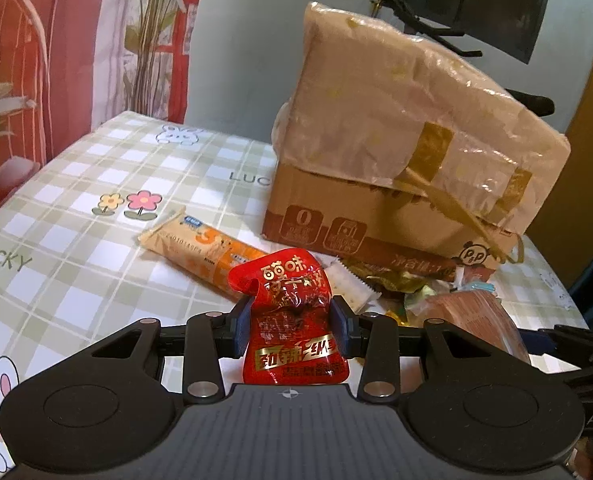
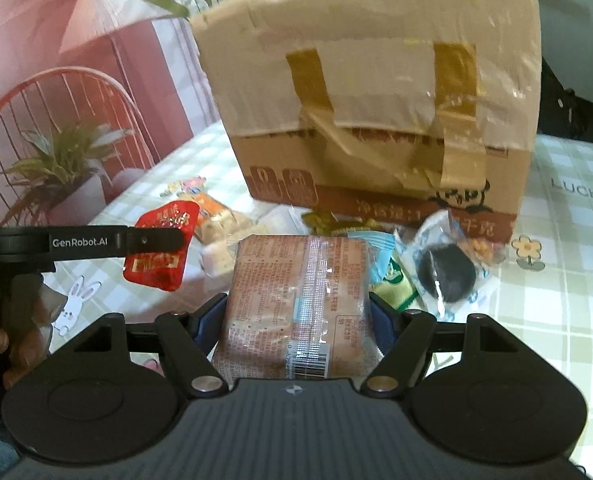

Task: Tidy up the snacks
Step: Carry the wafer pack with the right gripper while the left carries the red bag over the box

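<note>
Two snack packets are in hand at once, one per gripper. The left gripper [image 1: 292,326] has its jaws drawn narrow on a crinkled red foil pouch [image 1: 294,320], the blue pads [image 1: 242,326] pinching its waist so the pouch stands upright between them; seen from the right wrist view, the same pouch [image 2: 162,246] hangs clear of the checked tablecloth [image 1: 76,208] at about nine o'clock. The right gripper [image 2: 296,322] holds a much wider brown cracker pack [image 2: 296,292], seam and barcode facing up, jaws set broad against its two sides. Ahead at twelve o'clock stands the taped cardboard box [image 2: 372,112], its tall front wall hiding any opening from both cameras. At its foot lies the remaining loose pile: an orange-and-tan biscuit stick [image 1: 200,250] at ten o'clock of the red pouch, a clear wrapper with a dark round snack [image 2: 448,276] at two o'clock of the cracker pack, and small green and blue wrappers between. The step in hand looks like carrying after pickup, with both packets gripped and apparently off the cloth. Next, I judge, each hand must rise above the box's rim and find the opening, which cannot be seen from here, before letting go; the thin pouch may slip if squeezed unevenly.
</note>
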Demonstrator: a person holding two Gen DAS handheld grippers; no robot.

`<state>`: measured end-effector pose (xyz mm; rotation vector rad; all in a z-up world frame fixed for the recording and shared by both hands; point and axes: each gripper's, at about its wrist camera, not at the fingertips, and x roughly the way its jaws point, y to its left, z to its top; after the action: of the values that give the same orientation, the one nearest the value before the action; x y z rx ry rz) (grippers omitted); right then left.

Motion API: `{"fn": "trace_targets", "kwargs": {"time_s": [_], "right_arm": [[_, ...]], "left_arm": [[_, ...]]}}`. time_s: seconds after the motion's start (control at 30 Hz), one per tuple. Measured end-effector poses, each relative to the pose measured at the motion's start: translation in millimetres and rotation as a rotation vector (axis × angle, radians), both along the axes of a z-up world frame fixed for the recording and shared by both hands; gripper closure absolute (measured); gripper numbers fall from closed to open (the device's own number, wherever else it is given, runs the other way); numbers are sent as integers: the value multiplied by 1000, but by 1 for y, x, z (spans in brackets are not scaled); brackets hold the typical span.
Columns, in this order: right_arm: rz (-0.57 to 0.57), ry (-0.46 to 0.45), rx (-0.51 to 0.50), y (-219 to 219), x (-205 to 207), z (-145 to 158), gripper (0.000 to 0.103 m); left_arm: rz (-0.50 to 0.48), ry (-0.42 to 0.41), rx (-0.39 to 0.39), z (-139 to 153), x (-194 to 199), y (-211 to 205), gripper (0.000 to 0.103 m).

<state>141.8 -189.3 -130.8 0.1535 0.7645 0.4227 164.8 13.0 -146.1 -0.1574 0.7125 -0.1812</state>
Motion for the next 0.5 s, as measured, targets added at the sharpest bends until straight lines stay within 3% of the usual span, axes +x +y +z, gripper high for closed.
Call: {"fn": "trace_targets", "kwargs": {"time_s": [0.23, 0.5], "right_arm": [[17, -44, 6, 1, 2, 15, 30], [43, -175, 54, -9, 7, 66, 30]], "left_arm": [[-38, -60, 6, 20, -1, 7, 61], [-99, -198, -29, 78, 10, 10, 60]]}}
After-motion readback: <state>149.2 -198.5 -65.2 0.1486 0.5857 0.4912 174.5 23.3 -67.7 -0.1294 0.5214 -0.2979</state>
